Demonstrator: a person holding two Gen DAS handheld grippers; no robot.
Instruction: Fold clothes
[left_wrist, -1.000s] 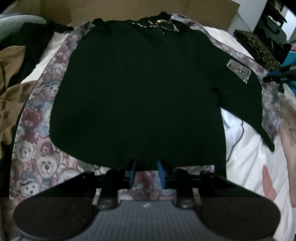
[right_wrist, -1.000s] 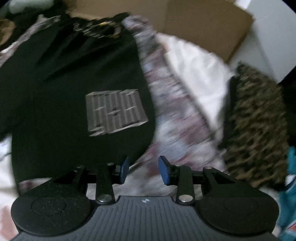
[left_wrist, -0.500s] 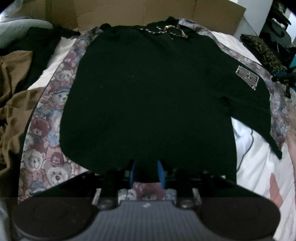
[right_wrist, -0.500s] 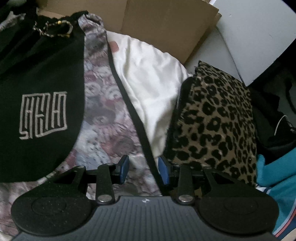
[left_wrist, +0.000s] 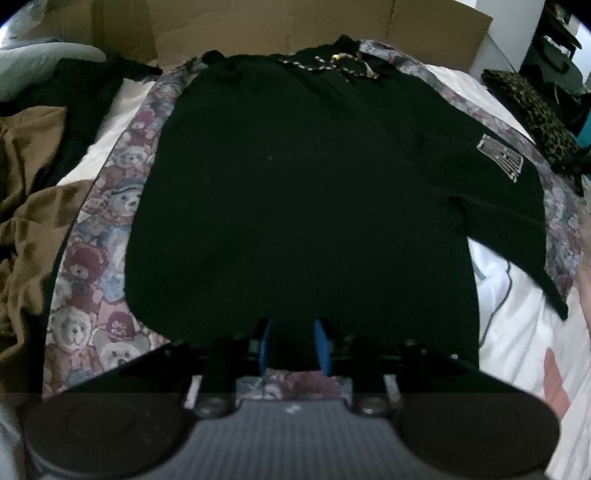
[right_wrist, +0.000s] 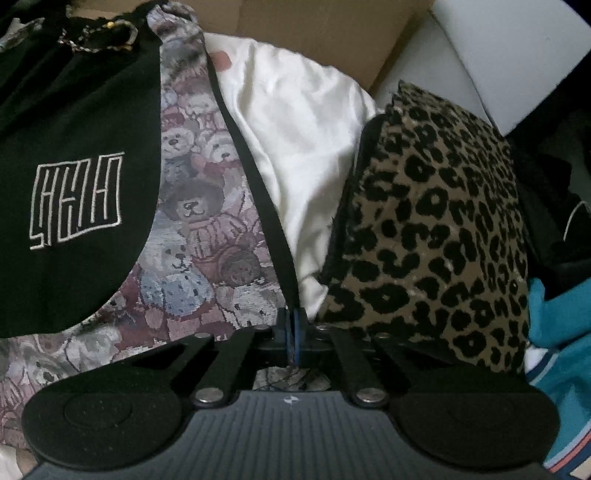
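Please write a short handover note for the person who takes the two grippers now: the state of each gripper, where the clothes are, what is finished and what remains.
Left gripper: open, empty, at the near hem of the black sweater.
Right gripper: shut on the black border of the teddy-bear blanket, beside the leopard-print cushion.
The sweater lies flat and spread out on the blanket, collar far, its logo sleeve angled outward.
Done: garment laid out. No fold is visible.
Left: fold both sleeves in, then the body. Probably release the blanket edge first, unless it needs straightening.
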